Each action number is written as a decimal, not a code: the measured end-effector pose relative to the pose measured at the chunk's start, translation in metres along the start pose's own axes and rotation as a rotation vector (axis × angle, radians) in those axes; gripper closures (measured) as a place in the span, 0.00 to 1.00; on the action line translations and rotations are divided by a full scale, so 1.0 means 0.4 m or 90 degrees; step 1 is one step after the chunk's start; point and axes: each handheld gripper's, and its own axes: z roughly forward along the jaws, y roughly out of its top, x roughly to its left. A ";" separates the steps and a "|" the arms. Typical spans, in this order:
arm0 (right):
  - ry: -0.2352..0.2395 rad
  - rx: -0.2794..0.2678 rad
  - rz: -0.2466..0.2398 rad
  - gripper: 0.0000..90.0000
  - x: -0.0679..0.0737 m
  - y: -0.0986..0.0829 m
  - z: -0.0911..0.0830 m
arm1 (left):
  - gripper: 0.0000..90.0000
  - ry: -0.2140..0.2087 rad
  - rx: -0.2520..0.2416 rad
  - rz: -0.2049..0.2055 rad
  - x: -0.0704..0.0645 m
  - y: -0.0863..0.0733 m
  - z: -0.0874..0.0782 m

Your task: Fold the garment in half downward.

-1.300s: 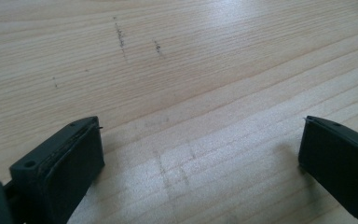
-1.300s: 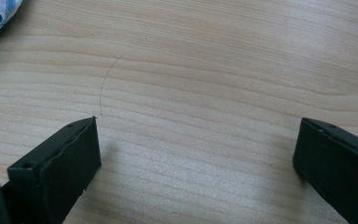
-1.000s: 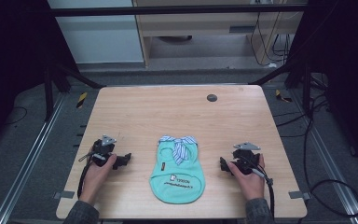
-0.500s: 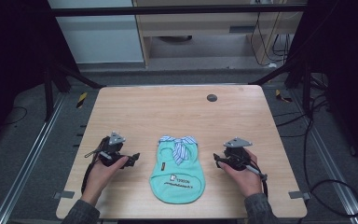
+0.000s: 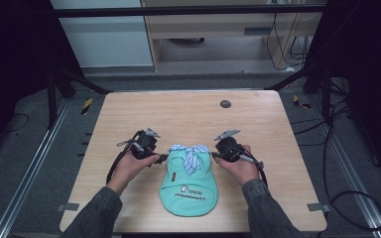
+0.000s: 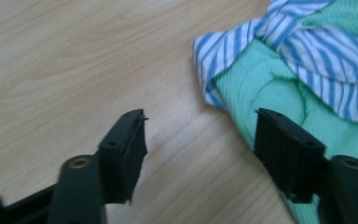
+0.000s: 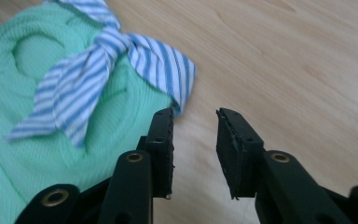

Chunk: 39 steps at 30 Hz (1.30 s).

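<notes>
A wooden table (image 5: 188, 114) is carrying the work, and a small green garment (image 5: 188, 191) is lying flat on its near half, midway between the person's two hands. It looks like a knitted pet top with a blue-and-white striped collar (image 5: 191, 153) tied at its far end and a white printed label (image 5: 192, 192) near the middle. A small dark disc (image 5: 225, 103) is sitting well apart on the far part of the table.

The left gripper (image 5: 162, 158) is hovering just beside the garment's left shoulder; in the left gripper view its jaws are standing wide apart, one over bare wood and the other over the green edge (image 6: 242, 102), holding nothing. The right gripper (image 5: 213, 156) is waiting at the right shoulder, its jaws parted to a middling gap and empty, with the striped collar tip (image 7: 177, 79) just beyond them.

The cloth is probably light, soft and limp, so it will likely sag and fold wherever it is lifted. Pinching the two shoulder edges just below the collar, one per gripper, should be keeping it spread; the thin knit edge may be slipping out unless the jaws are biting well in.
</notes>
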 end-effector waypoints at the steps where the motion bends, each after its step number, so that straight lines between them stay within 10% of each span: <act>1: 0.005 0.002 -0.008 0.78 0.004 0.025 0.016 | 0.45 0.000 0.001 0.001 -0.001 0.023 0.007; 14: 0.038 0.008 0.042 0.89 -0.005 0.085 0.080 | 0.63 -0.002 -0.003 -0.018 -0.001 0.088 0.064; 39: 0.026 0.058 0.051 0.68 0.008 0.097 0.143 | 0.61 -0.001 0.025 -0.038 0.002 0.076 0.120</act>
